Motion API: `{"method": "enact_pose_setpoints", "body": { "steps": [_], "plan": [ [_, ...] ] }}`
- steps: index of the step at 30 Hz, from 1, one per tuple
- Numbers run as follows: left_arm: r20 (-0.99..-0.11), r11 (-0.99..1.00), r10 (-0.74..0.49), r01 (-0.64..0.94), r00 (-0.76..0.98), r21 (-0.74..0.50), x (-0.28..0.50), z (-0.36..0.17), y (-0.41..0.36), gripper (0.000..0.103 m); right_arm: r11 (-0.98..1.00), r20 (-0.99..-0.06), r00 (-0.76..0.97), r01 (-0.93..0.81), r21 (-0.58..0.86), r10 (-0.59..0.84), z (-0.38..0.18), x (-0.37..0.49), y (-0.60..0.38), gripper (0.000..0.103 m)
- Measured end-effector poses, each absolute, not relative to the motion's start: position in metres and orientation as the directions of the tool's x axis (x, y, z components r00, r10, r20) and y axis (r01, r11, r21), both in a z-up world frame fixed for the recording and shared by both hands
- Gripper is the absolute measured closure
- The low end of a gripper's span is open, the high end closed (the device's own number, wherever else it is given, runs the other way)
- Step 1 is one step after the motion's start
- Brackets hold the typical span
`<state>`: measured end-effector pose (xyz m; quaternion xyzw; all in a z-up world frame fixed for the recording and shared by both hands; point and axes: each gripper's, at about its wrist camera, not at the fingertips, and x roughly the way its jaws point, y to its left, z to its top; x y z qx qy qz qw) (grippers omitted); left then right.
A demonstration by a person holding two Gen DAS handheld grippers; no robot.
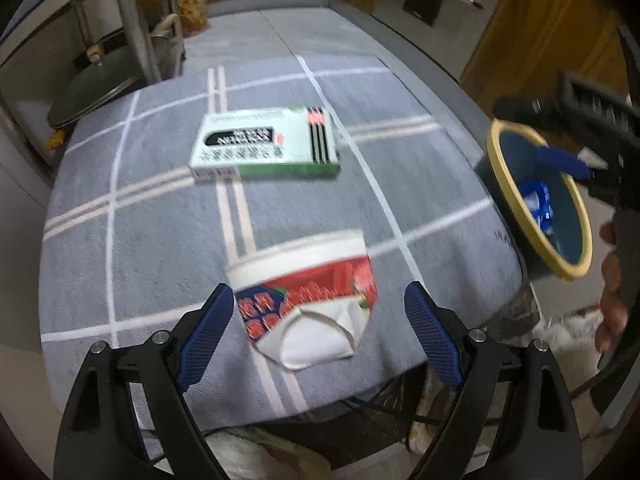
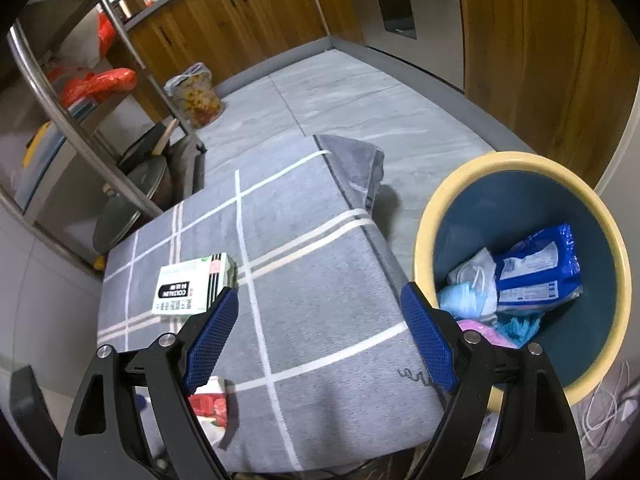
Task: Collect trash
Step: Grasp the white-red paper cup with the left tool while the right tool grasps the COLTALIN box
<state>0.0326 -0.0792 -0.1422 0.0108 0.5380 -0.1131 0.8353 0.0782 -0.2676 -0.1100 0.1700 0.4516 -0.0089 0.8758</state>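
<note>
The flat white-and-green cardboard box (image 2: 191, 289) near the left edge of the grey checked cloth-covered table (image 2: 320, 264) bears "COLTALIN" in white on a black band; other print is unreadable.

Grey tiled floor (image 2: 360, 104) runs back to a grey plinth under wooden cabinets (image 2: 240, 12) with dark slot handles. A steel appliance (image 2: 404, 12) with a long bar handle is set into the wood at the far corner, and tall wooden doors (image 2: 540, 60) carry on to its right. On the left stands a metal rack (image 2: 80, 120) holding red bags and a pan lid low down. A patterned bag (image 2: 196, 94) sits on the floor by the rack. In front, a grey cloth (image 2: 312, 280) with white checks covers a low surface. White cables (image 2: 608, 408) lie at the right.
</note>
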Motion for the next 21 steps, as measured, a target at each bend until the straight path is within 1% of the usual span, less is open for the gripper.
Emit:
{"method": "enact_pose_setpoints", "body": {
  "steps": [6, 8, 10, 13, 19, 21],
  "plan": [
    [-0.927, 0.964, -0.139, 0.262, 0.348, -0.046, 0.027, -0.157, -0.099, 0.028, 0.938, -0.799, 0.586, 0.184, 0.295, 0.136, -0.113, 0.079, -0.272, 0.019],
    [-0.934, 0.962, -0.108, 0.272, 0.342, -0.012, 0.026, -0.162, -0.102, 0.029, 0.938, -0.8, 0.584, 0.183, 0.295, 0.138, -0.114, 0.079, -0.273, 0.019],
    [-0.941, 0.961, -0.079, 0.276, 0.33, 0.016, 0.027, -0.168, -0.103, 0.037, 0.938, -0.801, 0.582, 0.181, 0.295, 0.139, -0.115, 0.08, -0.273, 0.019],
    [-0.935, 0.955, -0.048, 0.291, 0.351, 0.06, 0.029, -0.169, -0.103, 0.044, 0.939, -0.802, 0.58, 0.176, 0.296, 0.144, -0.115, 0.082, -0.273, 0.019],
    [-0.915, 0.948, -0.052, 0.309, 0.401, 0.081, 0.035, -0.152, -0.098, 0.047, 0.95, -0.805, 0.569, 0.127, 0.285, 0.165, -0.117, 0.089, -0.263, 0.019],
    [-0.896, 0.957, -0.083, 0.284, 0.436, 0.049, 0.041, -0.132, -0.09, 0.047, 0.962, -0.812, 0.557, 0.081, 0.262, 0.174, -0.114, 0.097, -0.255, 0.019]
  ]
}}
